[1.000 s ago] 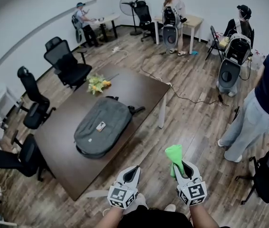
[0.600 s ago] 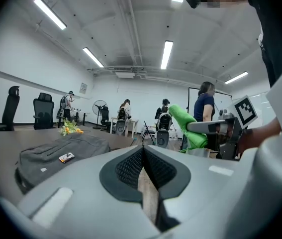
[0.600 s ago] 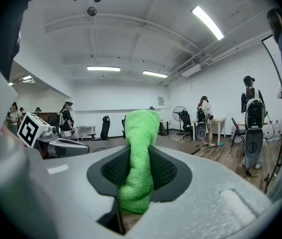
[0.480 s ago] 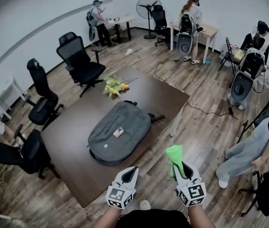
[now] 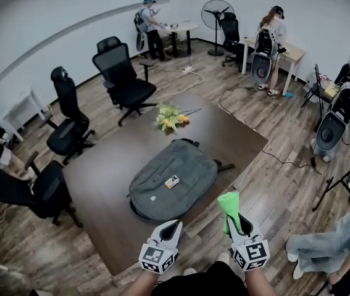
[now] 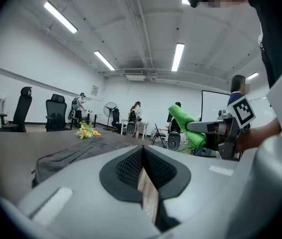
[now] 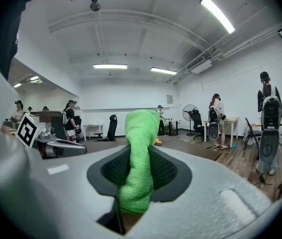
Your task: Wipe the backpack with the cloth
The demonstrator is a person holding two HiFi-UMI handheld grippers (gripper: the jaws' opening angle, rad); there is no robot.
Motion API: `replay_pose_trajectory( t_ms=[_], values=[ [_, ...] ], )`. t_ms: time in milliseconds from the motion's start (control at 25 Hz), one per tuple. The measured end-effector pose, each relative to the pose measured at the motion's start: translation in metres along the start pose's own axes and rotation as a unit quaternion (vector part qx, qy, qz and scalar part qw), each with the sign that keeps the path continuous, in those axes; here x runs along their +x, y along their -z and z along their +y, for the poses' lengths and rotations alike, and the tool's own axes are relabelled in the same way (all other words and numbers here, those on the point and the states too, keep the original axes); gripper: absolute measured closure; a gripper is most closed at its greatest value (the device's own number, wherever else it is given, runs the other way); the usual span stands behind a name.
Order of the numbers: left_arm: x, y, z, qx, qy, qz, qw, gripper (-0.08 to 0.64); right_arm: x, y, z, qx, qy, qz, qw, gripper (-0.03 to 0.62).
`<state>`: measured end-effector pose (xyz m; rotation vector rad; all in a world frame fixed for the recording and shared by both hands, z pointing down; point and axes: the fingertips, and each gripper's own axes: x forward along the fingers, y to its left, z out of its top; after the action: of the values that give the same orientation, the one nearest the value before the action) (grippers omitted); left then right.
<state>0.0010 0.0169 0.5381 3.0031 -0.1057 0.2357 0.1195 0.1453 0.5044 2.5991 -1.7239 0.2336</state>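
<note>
Right tool point(image 5: 236, 222) clamps bright green terry cloth point(image 5: 228, 203), lower end hidden, near grey fabric backpack point(image 5: 175, 177); left tool point(image 5: 171, 228) closed, empty.

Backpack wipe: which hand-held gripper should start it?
Right, likely. The right hand-held gripper is clamped on the green cloth, pointing toward the backpack; the left hand-held gripper is shut with nothing in it.

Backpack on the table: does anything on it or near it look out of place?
Yes. A small flat object lies on top of the grey backpack; I cannot tell what it is. It would probably be in the way of wiping with the cloth.
</note>
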Motion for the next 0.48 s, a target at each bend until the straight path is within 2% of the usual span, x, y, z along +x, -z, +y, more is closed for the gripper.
replay_pose_trajectory(
  t_ms=[240, 480],
  values=[
    [0.018, -0.001, 0.023, -0.008, -0.028, 0.007, 0.9996, 0.540, 0.045, -0.008, -0.012, 0.002, -0.032, 0.004, 0.999, 0.495],
    [0.046, -0.003, 0.046, 0.001, -0.079, 0.016, 0.9967, 0.540, 0.094, -0.013, -0.032, -0.001, -0.073, 0.010, 0.997, 0.495]
  ],
)
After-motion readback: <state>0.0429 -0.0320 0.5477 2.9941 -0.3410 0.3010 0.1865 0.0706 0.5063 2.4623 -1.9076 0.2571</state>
